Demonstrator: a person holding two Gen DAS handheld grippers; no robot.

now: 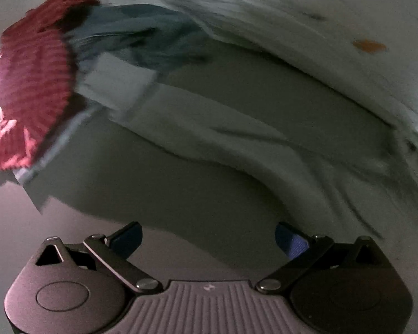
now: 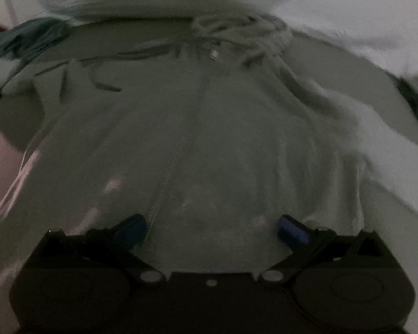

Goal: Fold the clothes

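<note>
Right gripper (image 2: 210, 229): jaws spread wide and empty, poised over a grey zip-front garment (image 2: 223, 139) laid flat, its zipper (image 2: 170, 172) beside the left jaw. Left gripper (image 1: 209, 239): jaws likewise wide and empty above the same garment; beyond, a red striped cloth (image 1: 30, 83) is seen.

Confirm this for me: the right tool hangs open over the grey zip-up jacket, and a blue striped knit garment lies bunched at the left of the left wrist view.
Wrong colour: the striped knit garment is red, as the left wrist view shows. The right tool does hang open over the grey zip-up jacket.
</note>
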